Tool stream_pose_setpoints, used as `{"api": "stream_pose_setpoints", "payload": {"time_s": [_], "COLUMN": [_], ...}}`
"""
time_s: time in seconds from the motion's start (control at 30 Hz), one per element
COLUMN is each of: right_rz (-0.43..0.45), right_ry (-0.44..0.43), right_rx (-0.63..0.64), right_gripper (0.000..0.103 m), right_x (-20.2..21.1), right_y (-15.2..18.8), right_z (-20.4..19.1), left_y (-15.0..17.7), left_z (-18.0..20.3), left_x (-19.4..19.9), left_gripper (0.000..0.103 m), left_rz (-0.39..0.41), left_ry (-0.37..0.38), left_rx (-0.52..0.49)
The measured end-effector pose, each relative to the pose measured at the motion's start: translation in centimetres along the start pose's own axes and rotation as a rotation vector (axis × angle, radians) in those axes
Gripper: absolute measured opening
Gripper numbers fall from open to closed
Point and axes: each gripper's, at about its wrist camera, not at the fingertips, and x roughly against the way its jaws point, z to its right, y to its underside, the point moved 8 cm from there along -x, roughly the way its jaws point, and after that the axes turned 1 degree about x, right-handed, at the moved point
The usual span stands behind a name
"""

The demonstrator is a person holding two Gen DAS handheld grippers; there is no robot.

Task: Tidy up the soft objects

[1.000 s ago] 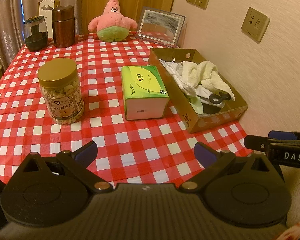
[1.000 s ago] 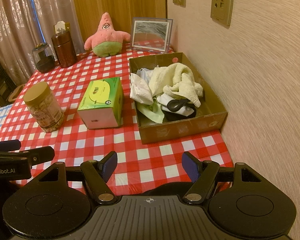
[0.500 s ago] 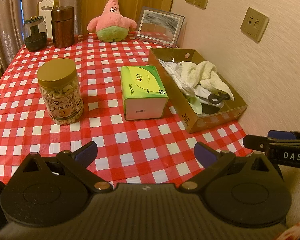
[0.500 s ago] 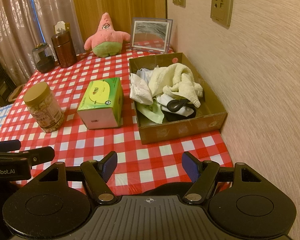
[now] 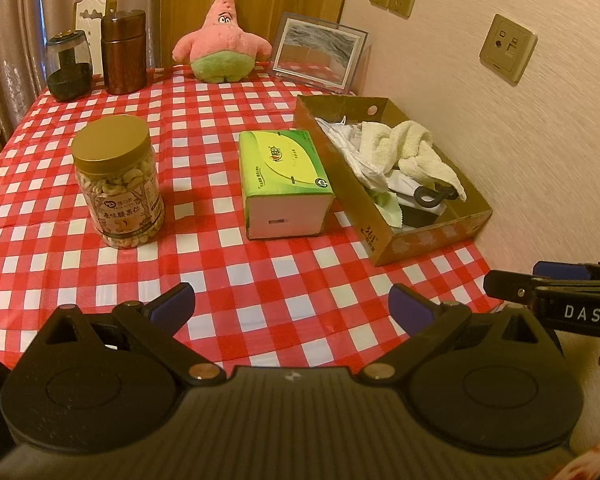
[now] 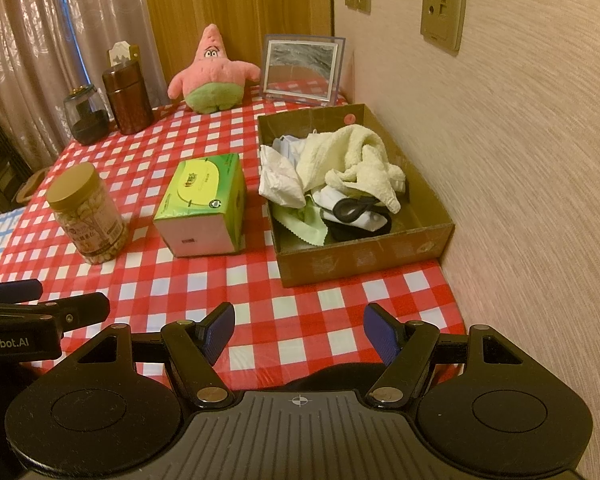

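Nearest, the left gripper (image 5: 290, 304) and right gripper (image 6: 299, 330) hover side by side above the near edge of the red-and-white checked tablecloth (image 5: 260, 280), both tilted downward, blue-padded jaws spread and empty. Beyond the right gripper stands the open brown cardboard box (image 6: 364, 264) against the wall, its long axis running away from the viewer. Inside lie a crumpled cream terry towel (image 6: 360, 160), white cloths (image 6: 280, 178), a green wiping cloth (image 6: 300, 224) and a black strap (image 6: 354, 208). Left of the box sit a green tissue box (image 5: 284, 172) and a gold-lidded clear jar of cashews (image 5: 118, 184). Farthest, a pink starfish plush toy (image 5: 222, 46) sits upright, facing the grippers.
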Motion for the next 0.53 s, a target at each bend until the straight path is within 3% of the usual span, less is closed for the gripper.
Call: {"api": "stream_pose_setpoints", "payload": {"time_s": [0.53], "right_rz": [0.0], "right_ry": [0.0], "right_rx": [0.0], "right_gripper": [0.071], "right_x": [-0.02], "right_y": [-0.01], "right_z": [0.02], "left_y": [-0.12], "left_z": [0.93], "left_x": [-0.19], "left_gripper": [0.102], "left_rz": [0.006], "left_ry": [0.01], "left_rx": [0.0]}}
